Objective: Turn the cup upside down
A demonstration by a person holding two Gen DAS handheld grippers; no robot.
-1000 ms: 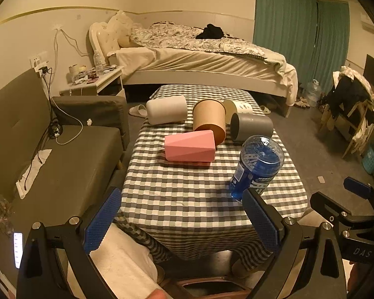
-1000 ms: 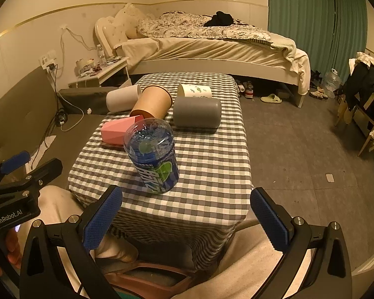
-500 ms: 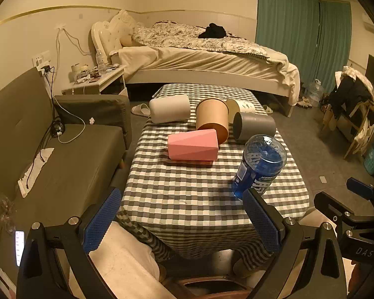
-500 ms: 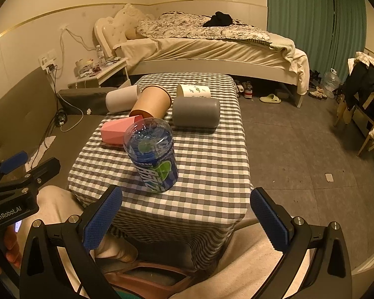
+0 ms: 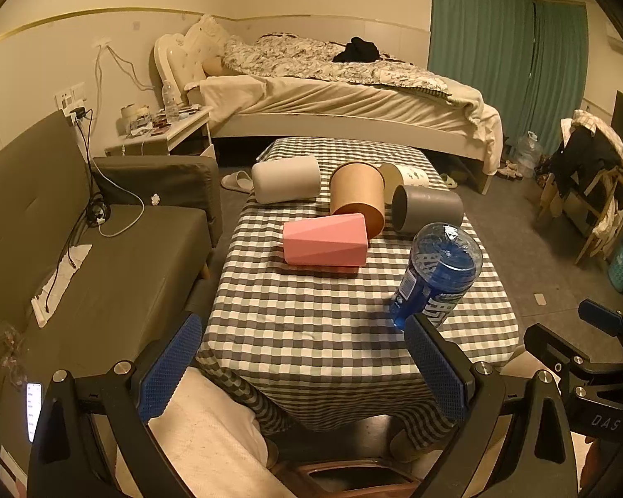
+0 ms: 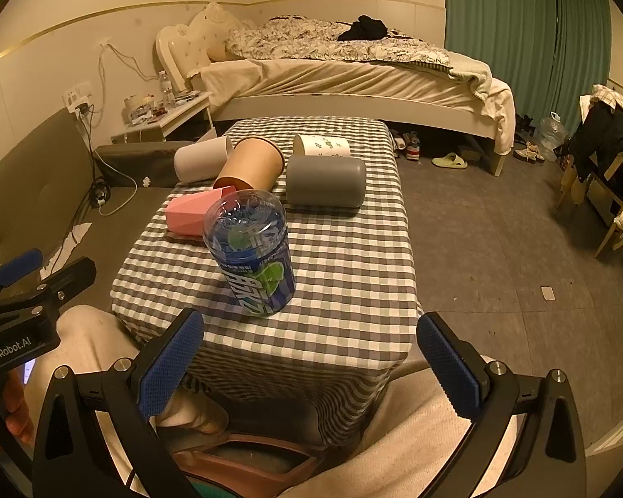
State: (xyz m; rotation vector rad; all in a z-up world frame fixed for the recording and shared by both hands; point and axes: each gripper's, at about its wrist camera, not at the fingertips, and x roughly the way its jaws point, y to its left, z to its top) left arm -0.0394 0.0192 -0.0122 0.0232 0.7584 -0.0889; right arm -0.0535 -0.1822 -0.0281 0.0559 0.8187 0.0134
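Note:
Several cups lie on their sides on the checkered table: a pink faceted cup, a brown cup, a grey cup, a white cup and a patterned white cup. A blue clear plastic cup stands near the front right edge, base up. My left gripper is open and empty, short of the table's front edge. My right gripper is open and empty, in front of the blue cup.
A dark sofa runs along the left of the table, with a bedside table beyond it. A bed stands behind the table. A chair with clothes is at the right. The person's legs are below the grippers.
The left gripper's view has shifted slightly, so the table sits a little further right and lower. The right gripper and the cups have barely moved.

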